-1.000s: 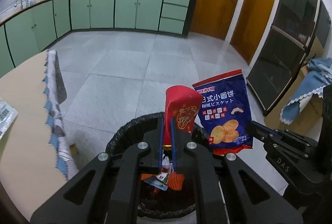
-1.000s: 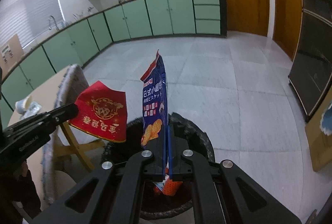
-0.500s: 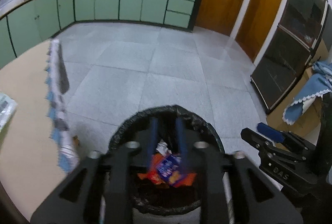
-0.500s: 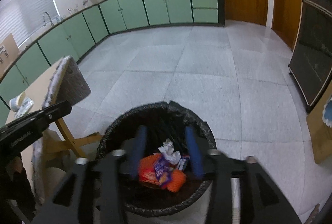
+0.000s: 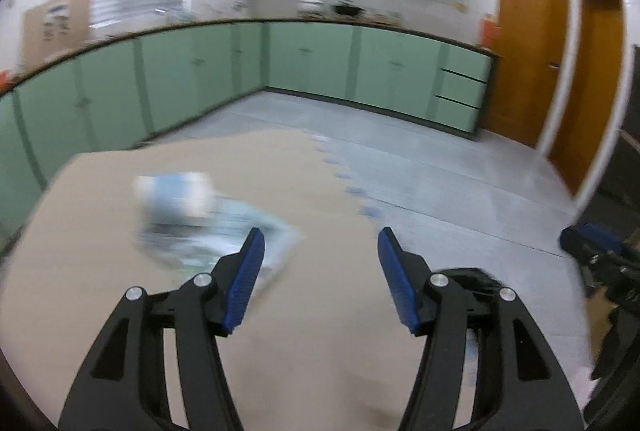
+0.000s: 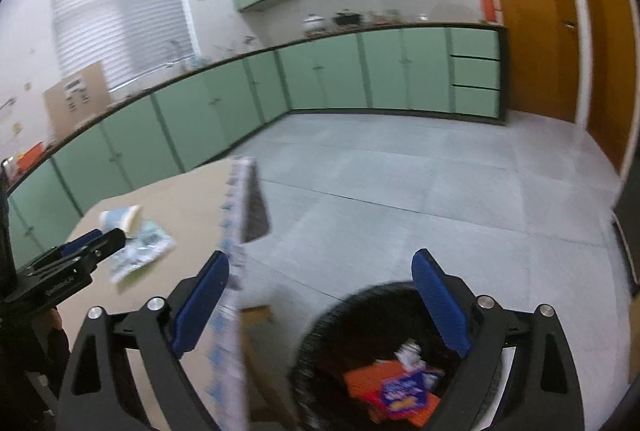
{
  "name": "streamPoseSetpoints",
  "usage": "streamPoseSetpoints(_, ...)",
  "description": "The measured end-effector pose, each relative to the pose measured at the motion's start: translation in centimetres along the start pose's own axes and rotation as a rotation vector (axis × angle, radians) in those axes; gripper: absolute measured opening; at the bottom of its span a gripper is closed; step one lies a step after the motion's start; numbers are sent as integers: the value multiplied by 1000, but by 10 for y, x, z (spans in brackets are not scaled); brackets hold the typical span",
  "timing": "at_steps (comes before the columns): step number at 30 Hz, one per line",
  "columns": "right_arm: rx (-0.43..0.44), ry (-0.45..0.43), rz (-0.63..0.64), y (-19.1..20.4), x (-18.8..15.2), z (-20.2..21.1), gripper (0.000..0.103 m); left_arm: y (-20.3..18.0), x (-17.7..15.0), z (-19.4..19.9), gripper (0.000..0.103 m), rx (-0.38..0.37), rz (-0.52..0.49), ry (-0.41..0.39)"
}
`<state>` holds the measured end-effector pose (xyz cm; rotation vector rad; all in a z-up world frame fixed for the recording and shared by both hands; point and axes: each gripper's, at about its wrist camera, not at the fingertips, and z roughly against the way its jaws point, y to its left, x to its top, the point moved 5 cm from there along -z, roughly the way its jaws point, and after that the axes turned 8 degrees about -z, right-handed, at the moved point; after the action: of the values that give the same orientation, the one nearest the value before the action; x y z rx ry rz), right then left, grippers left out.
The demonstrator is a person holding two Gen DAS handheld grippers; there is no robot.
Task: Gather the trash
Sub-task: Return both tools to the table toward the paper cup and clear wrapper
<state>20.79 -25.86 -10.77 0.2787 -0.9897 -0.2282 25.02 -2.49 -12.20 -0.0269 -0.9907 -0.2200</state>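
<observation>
My left gripper [image 5: 320, 235] hangs over the tan table [image 5: 320, 331], its jaws opening with nothing between them. Ahead and to its left lie a blurred paper cup [image 5: 176, 187] and a crumpled pale wrapper [image 5: 200, 239]. The right wrist view shows the same cup [image 6: 120, 217] and wrapper [image 6: 144, 251], with the left gripper [image 6: 92, 243] just short of them. My right gripper [image 6: 320, 259] is above the black-lined bin [image 6: 360, 297], jaws opening and empty. In the bin lie a blue snack bag [image 6: 404, 391], orange wrappers [image 6: 360, 379] and white tissue [image 6: 408, 351].
A blue-and-white patterned cloth edge [image 6: 236, 231] hangs over the table's right side, next to the bin. Green cabinets [image 5: 312, 59] run along the far walls, wooden doors [image 5: 524, 55] at the right. Grey tiled floor [image 6: 400, 191] lies beyond the bin.
Both grippers let go over the bin: the red packet and the blue snack bag are gone from their jaws, the bag now in the bin. Both opened, rose and swung left towards the table.
</observation>
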Motion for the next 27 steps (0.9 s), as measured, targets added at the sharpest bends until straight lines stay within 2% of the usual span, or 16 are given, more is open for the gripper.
streamPoseSetpoints(4, 78, 27, 68, 57, -5, -33, 91, 58, -8, 6, 57, 125, 18, 8)
streamPoseSetpoints(9, 164, 67, 128, 118, -11, -75, 91, 105, -17, 11, 57, 194, 79, 32)
streamPoseSetpoints(13, 184, 115, 181, 153, -20, -107, 88, 129, -25, 8, 57, 240, 100, 46)
streamPoseSetpoints(20, 150, 196, 203, 169, -33, -146, 82, 149, -31, 1, 58, 269, 122, 71)
streamPoseSetpoints(27, 172, 205, 227, 186, -32, -153, 81, 164, -32, -4, 59, 292, 139, 79)
